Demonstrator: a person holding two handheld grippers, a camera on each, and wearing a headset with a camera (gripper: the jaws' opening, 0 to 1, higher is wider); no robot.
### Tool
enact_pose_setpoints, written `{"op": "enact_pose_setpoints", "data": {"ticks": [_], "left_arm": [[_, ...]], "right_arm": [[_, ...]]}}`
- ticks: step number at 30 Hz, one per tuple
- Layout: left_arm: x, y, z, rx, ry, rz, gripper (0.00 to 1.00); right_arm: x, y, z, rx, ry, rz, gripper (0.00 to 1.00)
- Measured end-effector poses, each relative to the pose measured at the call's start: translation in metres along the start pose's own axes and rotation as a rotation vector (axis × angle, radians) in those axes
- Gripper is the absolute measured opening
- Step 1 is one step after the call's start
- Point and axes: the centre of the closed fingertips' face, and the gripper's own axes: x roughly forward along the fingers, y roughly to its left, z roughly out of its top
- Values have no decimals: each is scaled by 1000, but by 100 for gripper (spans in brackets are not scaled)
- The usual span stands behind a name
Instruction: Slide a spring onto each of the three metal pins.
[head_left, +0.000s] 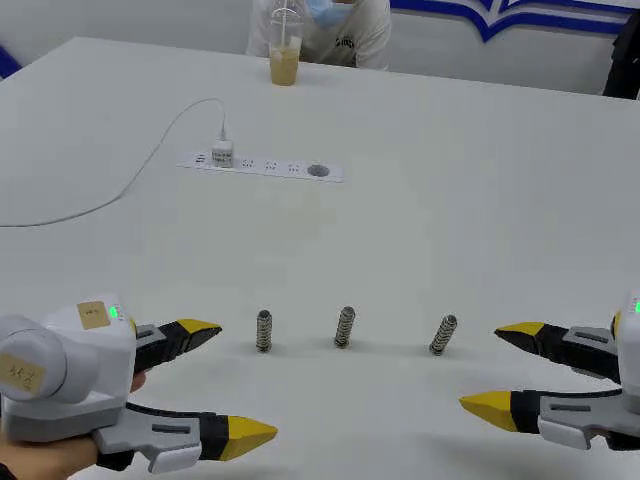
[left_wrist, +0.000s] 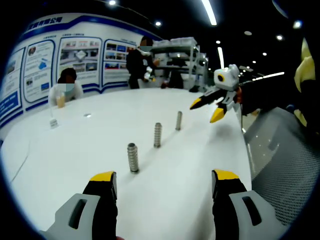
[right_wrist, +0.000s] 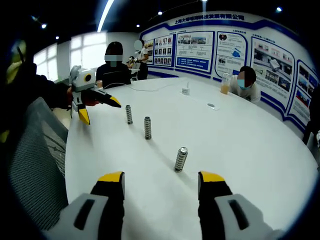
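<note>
Steel springs (head_left: 344, 327), three in a row, stand upright on the white table (head_left: 480, 180), short of the power strip (head_left: 262, 165). The left gripper (head_left: 240, 380) and right gripper (head_left: 482, 367) flank them, jaws spread, empty. Beyond the strip stands a cup (head_left: 285, 60).

Three springs (head_left: 344, 327) stand in a row on the table (head_left: 450, 200); the left gripper (head_left: 247, 380) lies left of them, the right gripper (head_left: 480, 367) right; a power strip (head_left: 262, 165) lies behind.
</note>
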Motion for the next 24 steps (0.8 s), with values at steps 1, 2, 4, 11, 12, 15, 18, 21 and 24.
{"op": "enact_pose_setpoints", "data": {"ticks": [1, 2, 4, 11, 12, 15, 18, 21, 24], "left_arm": [[0, 0, 0, 0, 0, -1, 79], [0, 0, 0, -1, 0, -1, 79], [0, 0, 0, -1, 0, -1, 79], [0, 2, -2, -4, 2, 2, 79], [0, 2, -3, -4, 3, 2, 79], [0, 2, -4, -5, 4, 3, 79], [0, 2, -4, -6, 3, 4, 79], [0, 3, -4, -6, 3, 5, 79], [0, 3, -4, -6, 2, 7, 79]], "right_arm": [[0, 0, 0, -2, -2, -2, 61], [0, 0, 0, -3, -7, -3, 63], [0, -1, -1, -2, -14, -4, 66], [-1, -2, 0, 7, -35, -12, 72], [-1, -2, -1, 10, -36, -11, 73], [0, -1, -4, 13, -35, -8, 74], [1, -1, -4, 15, -40, -6, 75], [1, -1, -5, 19, -41, -5, 75], [2, -1, -5, 20, -41, -2, 76]]}}
